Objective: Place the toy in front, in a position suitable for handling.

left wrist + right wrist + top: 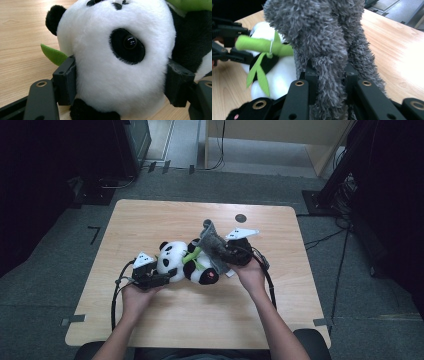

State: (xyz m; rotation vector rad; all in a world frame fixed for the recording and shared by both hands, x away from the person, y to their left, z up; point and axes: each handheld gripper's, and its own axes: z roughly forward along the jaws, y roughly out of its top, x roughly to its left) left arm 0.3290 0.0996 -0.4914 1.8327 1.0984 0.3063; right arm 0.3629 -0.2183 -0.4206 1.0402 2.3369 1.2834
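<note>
A black-and-white panda plush (200, 270) lies on its side in the middle of the table and holds a green bamboo sprig (192, 256). My left gripper (167, 276) is shut on the panda's head (120, 62), and its pads (65, 80) press into the white fur on both sides. My right gripper (221, 255) is shut on a grey fuzzy cloth (212, 242) and holds it up just over the panda's body. In the right gripper view the cloth (319, 30) is pinched in my right gripper (329, 77), with the bamboo sprig (259, 45) to the left.
The wooden table (150, 320) has a small dark round mark (241, 218) near its far edge. A small white tag (230, 273) lies beside the panda. Dark equipment and cables stand on the floor around the table.
</note>
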